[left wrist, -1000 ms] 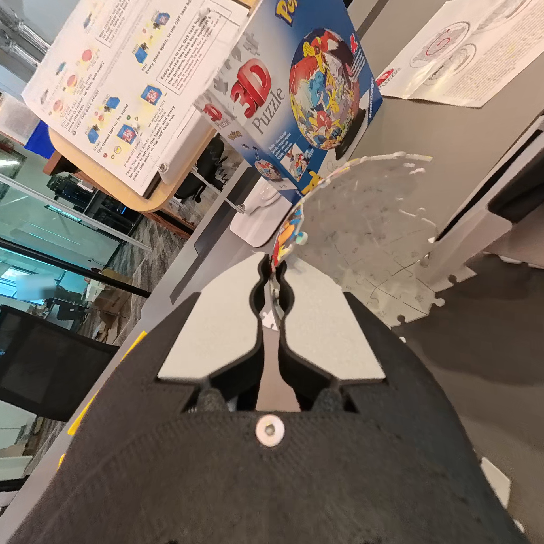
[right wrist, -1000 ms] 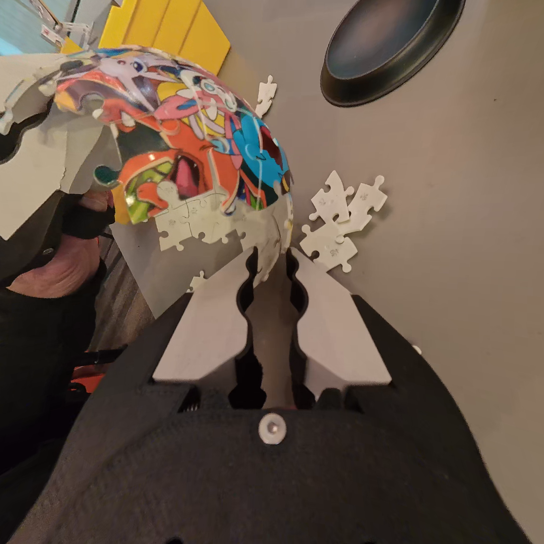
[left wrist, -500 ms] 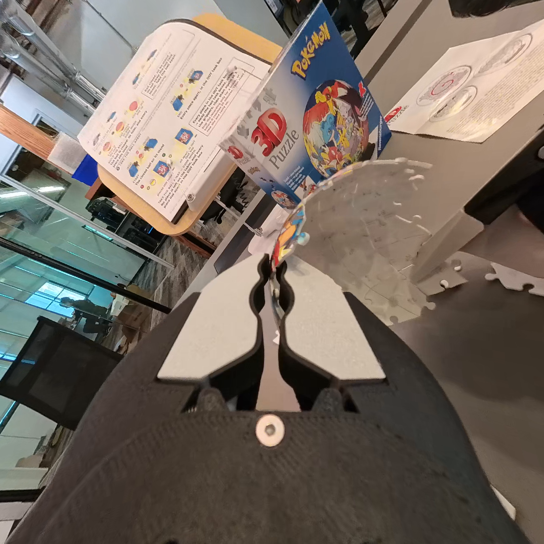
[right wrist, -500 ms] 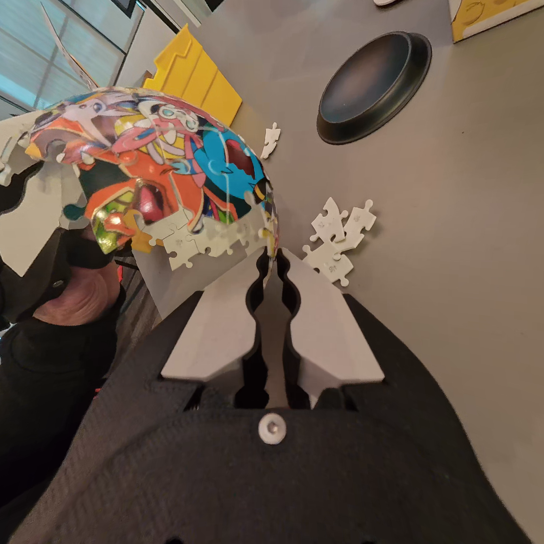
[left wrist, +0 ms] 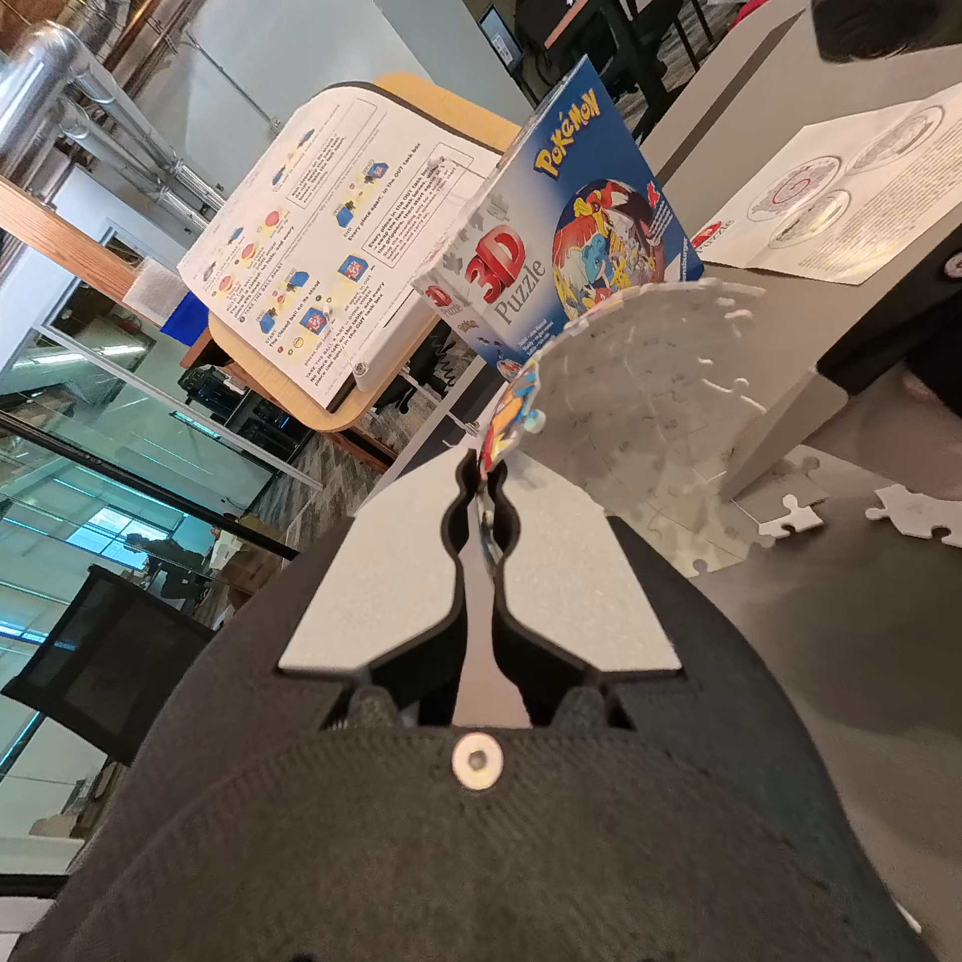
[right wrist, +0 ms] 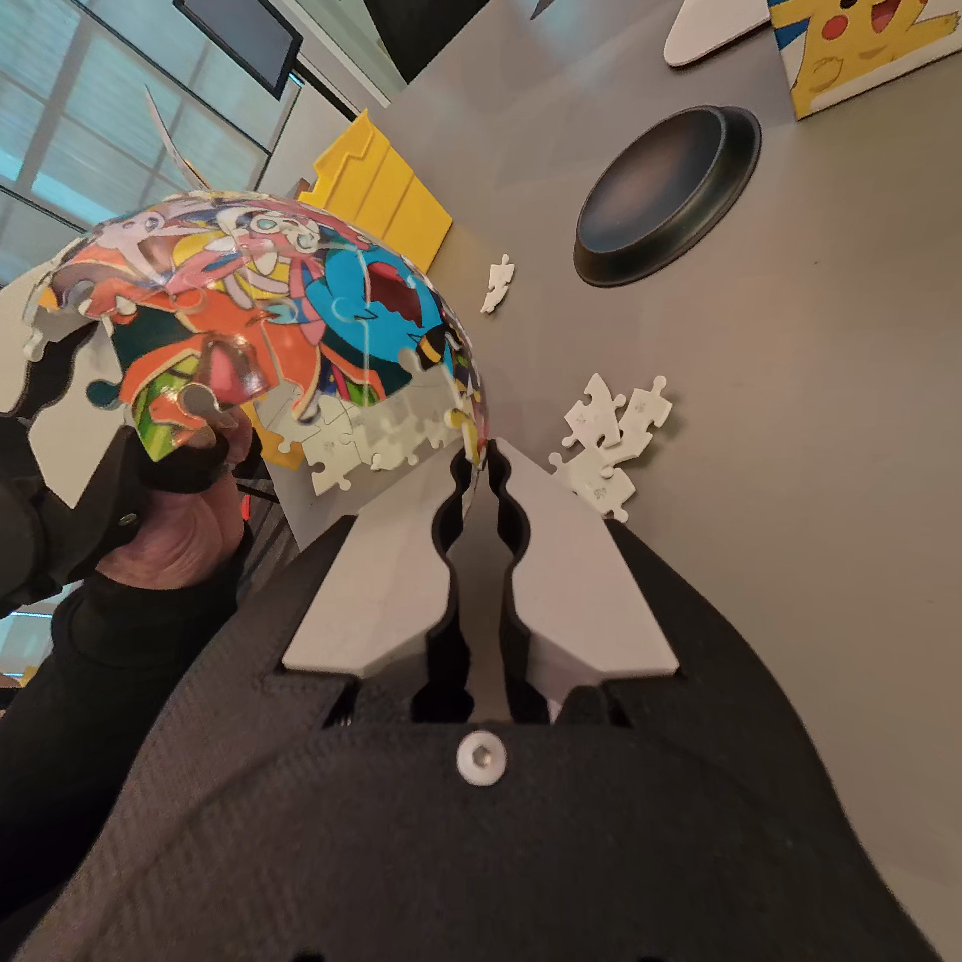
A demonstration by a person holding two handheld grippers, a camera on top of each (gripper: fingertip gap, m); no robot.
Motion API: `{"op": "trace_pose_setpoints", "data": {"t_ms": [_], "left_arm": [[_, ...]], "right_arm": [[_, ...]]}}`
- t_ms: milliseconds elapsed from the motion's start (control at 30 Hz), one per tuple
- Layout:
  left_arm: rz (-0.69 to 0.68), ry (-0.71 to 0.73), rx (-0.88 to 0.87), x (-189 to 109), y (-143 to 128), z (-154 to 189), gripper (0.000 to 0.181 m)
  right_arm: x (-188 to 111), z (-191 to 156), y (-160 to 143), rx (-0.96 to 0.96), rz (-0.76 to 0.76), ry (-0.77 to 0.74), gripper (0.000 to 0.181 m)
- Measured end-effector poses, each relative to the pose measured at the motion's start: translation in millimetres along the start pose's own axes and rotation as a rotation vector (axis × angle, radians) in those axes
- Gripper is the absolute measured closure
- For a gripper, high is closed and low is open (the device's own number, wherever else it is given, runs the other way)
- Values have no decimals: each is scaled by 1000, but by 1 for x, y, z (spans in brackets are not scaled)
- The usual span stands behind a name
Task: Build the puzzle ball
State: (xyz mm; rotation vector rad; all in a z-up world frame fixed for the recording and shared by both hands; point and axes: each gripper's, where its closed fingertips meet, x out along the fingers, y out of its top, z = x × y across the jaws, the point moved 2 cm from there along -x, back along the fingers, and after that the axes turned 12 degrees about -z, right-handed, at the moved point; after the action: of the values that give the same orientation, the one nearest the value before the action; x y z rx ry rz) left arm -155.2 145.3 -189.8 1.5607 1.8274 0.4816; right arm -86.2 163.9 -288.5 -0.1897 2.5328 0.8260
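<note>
A half-built puzzle ball, a curved shell with a colourful cartoon outside and a white inside, hangs above the grey table. My left gripper is shut on one edge of the shell. My right gripper is shut on the opposite edge. The left gripper also shows at the far left of the right wrist view, held by a hand. A small heap of loose white pieces lies on the table just right of my right gripper. One more loose piece lies farther off.
A black round stand sits on the grey table. A yellow tray lies behind the ball. The blue puzzle box stands upright, with an instruction sheet beside it and an instruction board behind. The grippers' ends are close to 12 cm from one another.
My right gripper has closed from slightly open onto the shell's edge. Both grippers and the shell have lifted and tilted, so more of the room and table shows.
</note>
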Motion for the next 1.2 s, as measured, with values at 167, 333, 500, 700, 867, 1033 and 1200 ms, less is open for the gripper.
{"op": "trace_pose_setpoints", "data": {"t_ms": [167,333,500,700,867,1033,1200], "left_arm": [[13,10,-13,-2,2,-2,178],[32,25,-30,-4,5,-5,178],[38,49,-28,-6,6,-7,178],[43,60,-40,-7,7,-10,178],[49,61,-38,-7,9,-8,178],[54,62,-40,-7,11,-7,178],[60,65,-39,-8,14,-6,178]], "right_arm": [[-3,-3,4,-10,37,14,178],[-8,-5,8,-29,67,8,179],[-7,-8,10,-23,70,3,178],[-11,-6,11,-3,86,18,168],[-16,-8,16,2,141,23,174],[-17,-8,17,-32,162,0,178],[-19,-7,17,-51,172,-30,181]]}}
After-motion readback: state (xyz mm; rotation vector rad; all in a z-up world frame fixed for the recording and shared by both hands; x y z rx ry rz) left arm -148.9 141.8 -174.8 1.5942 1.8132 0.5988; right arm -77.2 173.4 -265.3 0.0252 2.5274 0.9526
